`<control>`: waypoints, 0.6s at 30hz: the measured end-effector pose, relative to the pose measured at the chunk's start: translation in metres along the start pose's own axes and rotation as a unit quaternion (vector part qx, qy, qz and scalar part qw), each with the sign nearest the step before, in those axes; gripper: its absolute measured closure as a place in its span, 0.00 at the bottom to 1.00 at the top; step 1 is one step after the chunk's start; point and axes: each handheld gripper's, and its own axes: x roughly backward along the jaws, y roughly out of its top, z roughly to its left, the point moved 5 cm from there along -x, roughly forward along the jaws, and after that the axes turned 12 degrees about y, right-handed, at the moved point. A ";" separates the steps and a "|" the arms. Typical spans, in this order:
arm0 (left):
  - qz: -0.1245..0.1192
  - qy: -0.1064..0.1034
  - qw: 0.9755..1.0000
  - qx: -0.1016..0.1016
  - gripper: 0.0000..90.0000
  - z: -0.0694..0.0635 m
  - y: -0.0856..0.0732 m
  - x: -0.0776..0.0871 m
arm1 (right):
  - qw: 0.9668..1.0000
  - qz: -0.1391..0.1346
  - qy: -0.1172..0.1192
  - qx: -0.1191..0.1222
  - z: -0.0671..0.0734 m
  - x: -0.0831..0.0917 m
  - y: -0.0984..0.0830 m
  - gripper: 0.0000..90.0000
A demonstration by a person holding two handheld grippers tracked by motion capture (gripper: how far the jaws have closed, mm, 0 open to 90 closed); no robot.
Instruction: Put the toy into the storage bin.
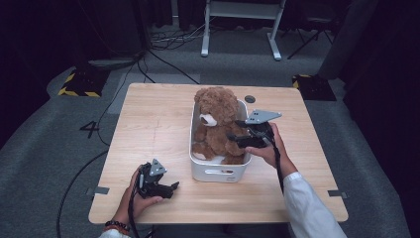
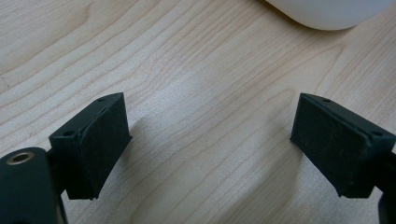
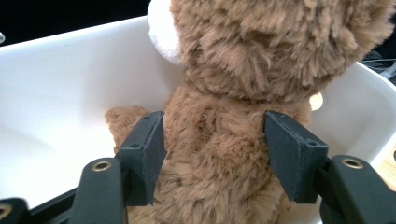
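Note:
A brown teddy bear (image 1: 216,116) sits upright in a white plastic bin (image 1: 218,174) near the middle of the wooden table (image 1: 148,129). My right gripper (image 1: 234,137) reaches into the bin from the right. In the right gripper view its two black pads sit on either side of the teddy bear (image 3: 261,51), at its body, with fur touching both, so my right gripper (image 3: 214,140) is shut on the bear. My left gripper (image 1: 174,186) rests low at the table's front left, to the left of the bin. In its own view my left gripper (image 2: 210,135) stands open over bare wood.
The bin's white wall (image 3: 60,88) curves behind the bear, and a bin corner (image 2: 327,11) shows just ahead of the left jaws. A small dark round disc (image 1: 249,99) lies on the table behind the bin. Cables and stand legs are on the floor beyond.

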 end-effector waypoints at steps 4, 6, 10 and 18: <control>0.000 0.000 1.000 0.000 0.13 0.000 0.000 0.000 | 1.000 0.003 -0.003 0.001 0.000 -0.001 0.000 0.45; 0.000 0.000 1.000 0.000 0.13 0.000 0.000 0.000 | 1.000 0.004 -0.004 0.002 0.001 -0.001 0.000 0.45; 0.000 0.000 1.000 0.000 0.13 0.000 0.000 0.000 | 1.000 0.004 -0.005 0.002 0.000 0.000 0.000 0.45; 0.000 0.000 1.000 0.000 0.13 0.000 0.000 0.000 | 1.000 0.003 -0.014 0.001 0.000 0.004 0.000 0.45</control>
